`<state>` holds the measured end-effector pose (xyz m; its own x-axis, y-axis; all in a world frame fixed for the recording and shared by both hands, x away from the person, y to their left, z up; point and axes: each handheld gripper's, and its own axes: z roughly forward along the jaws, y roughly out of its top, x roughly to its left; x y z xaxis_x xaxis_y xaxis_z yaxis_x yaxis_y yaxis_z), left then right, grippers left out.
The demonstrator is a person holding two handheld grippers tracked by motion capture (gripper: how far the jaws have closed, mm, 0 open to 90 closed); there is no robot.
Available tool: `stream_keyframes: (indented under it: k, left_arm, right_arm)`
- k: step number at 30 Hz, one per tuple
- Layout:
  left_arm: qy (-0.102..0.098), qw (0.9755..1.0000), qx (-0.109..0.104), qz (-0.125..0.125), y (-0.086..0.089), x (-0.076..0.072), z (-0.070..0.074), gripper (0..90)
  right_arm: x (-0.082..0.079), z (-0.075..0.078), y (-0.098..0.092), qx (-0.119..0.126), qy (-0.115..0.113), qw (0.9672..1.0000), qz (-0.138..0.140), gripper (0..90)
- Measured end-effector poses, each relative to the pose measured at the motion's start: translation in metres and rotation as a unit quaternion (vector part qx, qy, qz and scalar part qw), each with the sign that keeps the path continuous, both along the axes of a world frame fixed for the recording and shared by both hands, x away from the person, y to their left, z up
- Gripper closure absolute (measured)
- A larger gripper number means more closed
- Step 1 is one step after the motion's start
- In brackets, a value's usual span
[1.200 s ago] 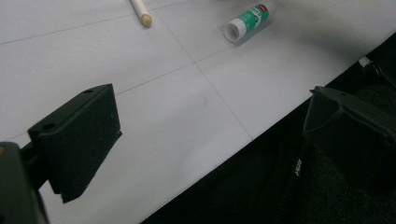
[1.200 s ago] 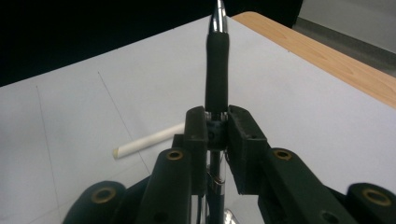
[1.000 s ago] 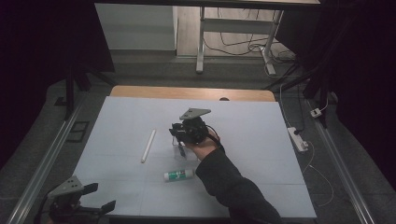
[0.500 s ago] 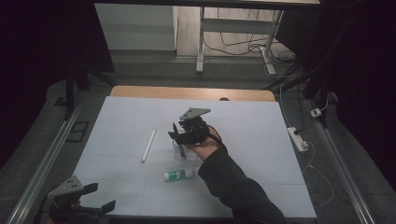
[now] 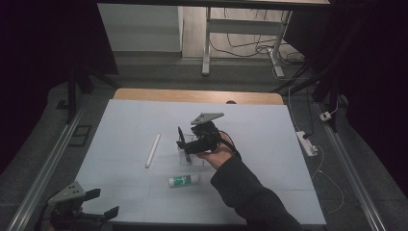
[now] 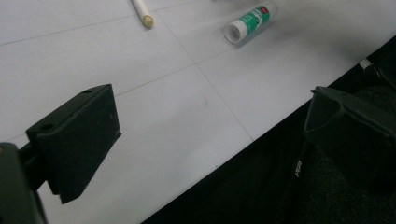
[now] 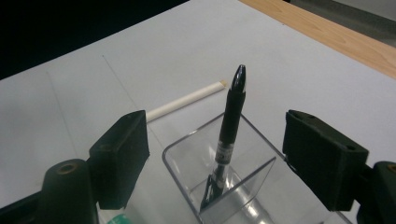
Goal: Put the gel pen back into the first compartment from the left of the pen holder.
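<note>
A black pen (image 7: 230, 116) stands tilted in a clear square holder (image 7: 243, 184) on the white table (image 5: 269, 130). My right gripper (image 7: 218, 140) is open, one jaw on each side of the pen and holder with neither pad touching; its jaws have just been opening. In the high view that right gripper (image 5: 185, 147) hangs over the holder (image 5: 188, 156) at mid-table, and the pen (image 5: 179, 134) pokes up beside it. A white stick (image 5: 153, 150) lies to the left and a green-and-white glue stick (image 5: 184, 180) in front. My left gripper (image 5: 103, 203) rests open at the front left corner.
In the left gripper view the left gripper (image 6: 210, 116) straddles the table's front edge, with the glue stick (image 6: 250, 21) and the white stick's end (image 6: 141, 11) beyond. A wooden strip (image 5: 197, 96) borders the far edge. A power strip (image 5: 307, 143) lies off the right side.
The right gripper's jaws have spread apart from the pen, which stays standing in the holder. The right hand shifted only slightly. The left gripper has kept still.
</note>
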<state>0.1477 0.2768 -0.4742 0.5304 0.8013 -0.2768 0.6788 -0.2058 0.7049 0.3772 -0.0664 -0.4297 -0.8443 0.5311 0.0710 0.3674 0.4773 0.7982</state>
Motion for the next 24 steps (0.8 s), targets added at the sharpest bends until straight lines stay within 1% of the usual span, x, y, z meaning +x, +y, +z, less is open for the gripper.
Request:
stream_keyframes:
  k: [3, 5, 8, 9, 11, 17, 22, 24]
  left_arm:
    - [0.0, 1.0, -0.002, 0.001, 0.0, 0.0, 0.0, 3.0]
    - [0.0, 1.0, -0.001, 0.002, 0.0, 0.0, 0.0, 2.9]
    - [0.0, 1.0, -0.002, 0.003, 0.0, 0.0, 0.0, 2.5]
    - [0.001, 1.0, -0.003, 0.004, 0.0, 0.0, 0.0, 2.5]
    - [0.002, 1.0, -0.005, 0.004, 0.001, 0.0, 0.0, 2.5]
    - [0.003, 1.0, -0.005, 0.001, 0.001, 0.0, 0.0, 2.5]
    - [0.004, 1.0, -0.006, 0.0, 0.0, 0.0, 0.0, 2.5]
    - [0.005, 1.0, -0.006, 0.0, 0.0, 0.001, 0.0, 2.5]
  right_arm:
    - [-0.001, 0.0, -0.006, 0.007, 0.012, 0.9999, -0.004, 19.7]
    - [-0.003, 0.0, -0.01, 0.007, 0.021, 0.9997, -0.006, 18.5]
    - [-0.006, 0.001, -0.015, 0.004, 0.023, 0.9997, -0.007, 17.6]
    - [-0.007, 0.001, -0.017, 0.004, 0.027, 0.9996, -0.008, 17.2]
    - [-0.01, 0.002, -0.021, 0.0, 0.024, 0.9997, -0.004, 16.2]
    - [-0.018, 0.003, -0.033, -0.006, 0.027, 0.9996, 0.0, 13.3]
    - [-0.026, 0.002, -0.045, -0.024, 0.024, 0.9994, -0.002, 8.1]
    - [-0.029, 0.001, -0.049, -0.027, 0.022, 0.9994, -0.004, 6.1]
